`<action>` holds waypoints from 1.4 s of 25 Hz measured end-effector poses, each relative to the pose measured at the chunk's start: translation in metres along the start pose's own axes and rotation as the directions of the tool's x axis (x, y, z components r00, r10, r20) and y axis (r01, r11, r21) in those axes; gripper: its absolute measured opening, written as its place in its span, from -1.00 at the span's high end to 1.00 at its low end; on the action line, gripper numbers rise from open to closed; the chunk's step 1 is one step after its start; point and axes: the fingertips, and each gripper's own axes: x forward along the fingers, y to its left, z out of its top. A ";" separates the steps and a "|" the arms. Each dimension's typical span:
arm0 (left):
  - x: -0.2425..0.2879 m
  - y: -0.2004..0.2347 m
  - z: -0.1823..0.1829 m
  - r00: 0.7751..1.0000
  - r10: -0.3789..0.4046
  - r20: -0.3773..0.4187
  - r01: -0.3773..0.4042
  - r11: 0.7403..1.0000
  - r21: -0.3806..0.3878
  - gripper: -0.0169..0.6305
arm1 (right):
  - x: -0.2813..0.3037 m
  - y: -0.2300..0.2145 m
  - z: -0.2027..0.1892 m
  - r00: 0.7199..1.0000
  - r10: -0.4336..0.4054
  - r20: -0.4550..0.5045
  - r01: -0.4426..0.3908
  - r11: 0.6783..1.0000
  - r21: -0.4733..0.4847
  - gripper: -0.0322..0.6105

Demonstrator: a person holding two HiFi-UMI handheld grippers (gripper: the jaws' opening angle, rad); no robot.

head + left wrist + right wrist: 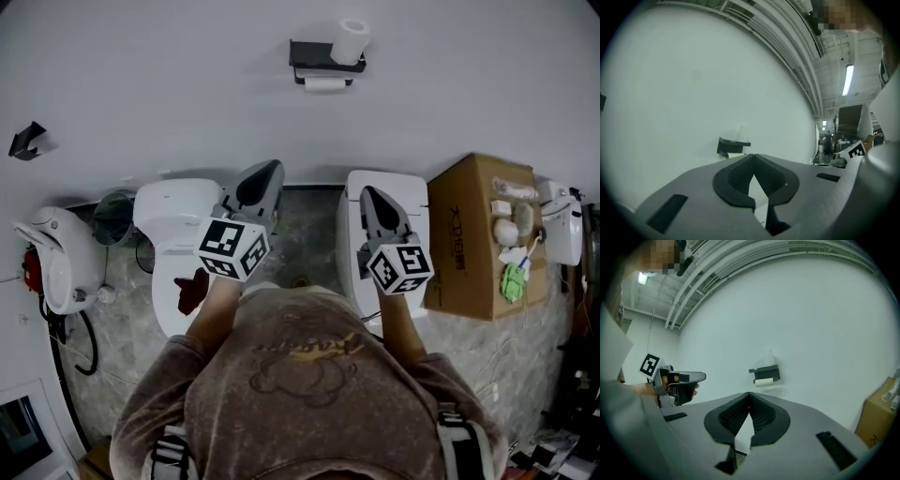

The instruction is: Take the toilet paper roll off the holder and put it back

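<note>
Toilet paper roll (325, 82) hangs in its holder (309, 61), far off on the wall; everything else runs near to far.

Closest to the head cam is the person's brown sweatshirt (291, 375), w/ both forearms stretched fwd. Beyond the hands, the two grippers sit side by side, a gap btwn them, both pointing toward the wall.

Left gripper (270, 167): fingers together and tips touching, nothing btwn them. Its own view shows the dark pads (736, 178) meeting at the front, w/ only a sliver of light behind. Right gripper (368, 192): same, pads (724, 418) closed tip to tip and empty.

A white toilet (173, 225) lies below the left gripper. It has a dark red object (191, 291) at the bowl, possibly a rag, hard to tell from here. A second white fixture (412, 187) lies below the right gripper, w/ grey stone-pattern floor (309, 244) btwn the two. A dark bin (114, 217) stands left of the toilet. A cardboard box (473, 234) stands at right w/ small items on top.

At the wall, the black holder carries the roll under its shelf. A second roll (352, 41) stands upright on top. Both grippers are well apart from the holder.
</note>
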 end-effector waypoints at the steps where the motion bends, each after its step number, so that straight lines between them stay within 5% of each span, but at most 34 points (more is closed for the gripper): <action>1: 0.004 0.002 0.001 1.000 -0.001 0.001 0.001 1.000 0.001 0.89 | 0.004 -0.003 0.001 1.000 0.000 0.001 0.000 1.000 0.001 0.91; 28: 0.060 0.045 0.007 0.988 -0.153 -0.032 0.154 0.988 0.003 0.89 | 0.061 -0.011 0.018 0.990 -0.128 0.053 0.126 0.992 0.026 0.91; 35: 0.066 0.047 0.006 0.987 -0.155 -0.031 0.156 0.988 -0.002 0.89 | 0.066 -0.015 0.021 0.993 -0.107 0.058 0.104 0.993 0.054 0.62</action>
